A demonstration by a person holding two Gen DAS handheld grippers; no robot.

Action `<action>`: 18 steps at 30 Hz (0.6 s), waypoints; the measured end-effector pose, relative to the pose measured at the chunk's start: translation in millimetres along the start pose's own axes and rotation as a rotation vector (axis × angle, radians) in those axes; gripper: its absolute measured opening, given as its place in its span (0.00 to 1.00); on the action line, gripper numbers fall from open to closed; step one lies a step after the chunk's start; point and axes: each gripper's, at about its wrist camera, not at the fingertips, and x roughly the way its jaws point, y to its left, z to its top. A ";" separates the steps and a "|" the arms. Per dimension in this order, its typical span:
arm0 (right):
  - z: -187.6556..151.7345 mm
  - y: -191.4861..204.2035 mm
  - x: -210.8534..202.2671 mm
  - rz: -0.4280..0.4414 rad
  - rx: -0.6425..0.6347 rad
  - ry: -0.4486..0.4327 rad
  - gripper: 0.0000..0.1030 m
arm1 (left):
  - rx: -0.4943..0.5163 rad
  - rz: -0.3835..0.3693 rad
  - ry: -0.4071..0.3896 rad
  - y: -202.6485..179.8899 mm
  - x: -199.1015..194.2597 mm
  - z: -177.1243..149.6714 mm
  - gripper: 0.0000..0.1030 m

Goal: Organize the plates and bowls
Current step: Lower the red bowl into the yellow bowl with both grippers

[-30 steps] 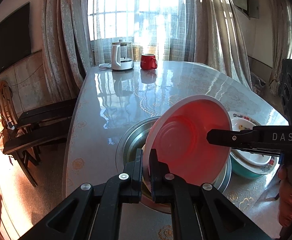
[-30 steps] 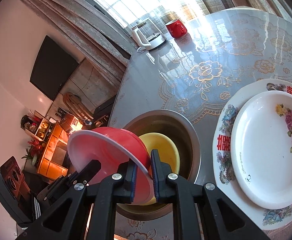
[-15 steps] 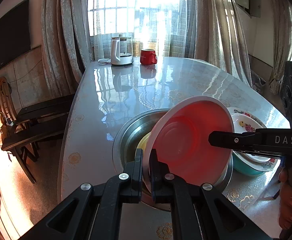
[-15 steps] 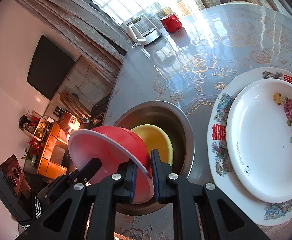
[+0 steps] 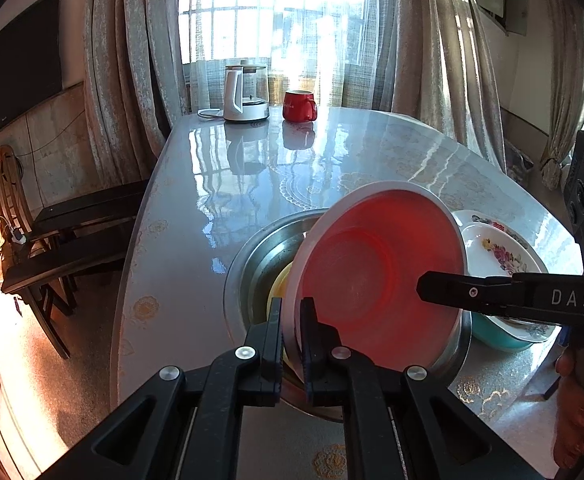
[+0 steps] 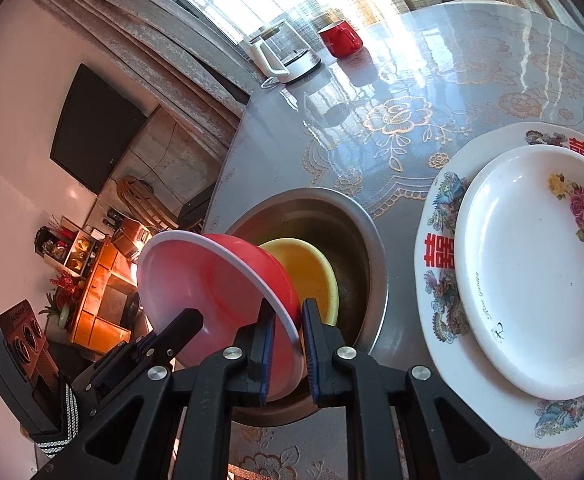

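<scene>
On the glossy table (image 5: 196,208), the steel basin (image 6: 356,232) already nests a yellow bowl (image 6: 312,276), above which the tilted red bowl (image 5: 376,276) is pinched by its rim between the closed left gripper (image 5: 291,320) and right gripper (image 6: 286,328), apparently for stacking inside

the red bowl (image 5: 376,276) hides most of the yellow bowl (image 5: 279,288) beneath it.

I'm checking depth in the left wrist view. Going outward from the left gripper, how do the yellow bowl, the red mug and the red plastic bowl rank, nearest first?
1. Red plastic bowl: its rim is clamped in the left gripper jaws.
2. Yellow bowl: just behind, inside the steel basin.
3. Red mug: at the far table edge by the window, right of the white kettle.
</scene>
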 end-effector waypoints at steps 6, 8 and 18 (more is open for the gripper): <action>2.3 -3.9 -2.3 0.015 0.025 -0.008 0.15 | -0.021 -0.006 0.016 3.6 2.9 0.9 0.08; 2.9 -5.7 -4.2 0.015 0.029 -0.013 0.14 | -0.026 -0.009 0.023 4.9 4.1 2.1 0.09; 0.2 -5.5 2.4 0.031 0.032 0.019 0.15 | -0.053 0.004 0.032 7.8 9.5 3.2 0.10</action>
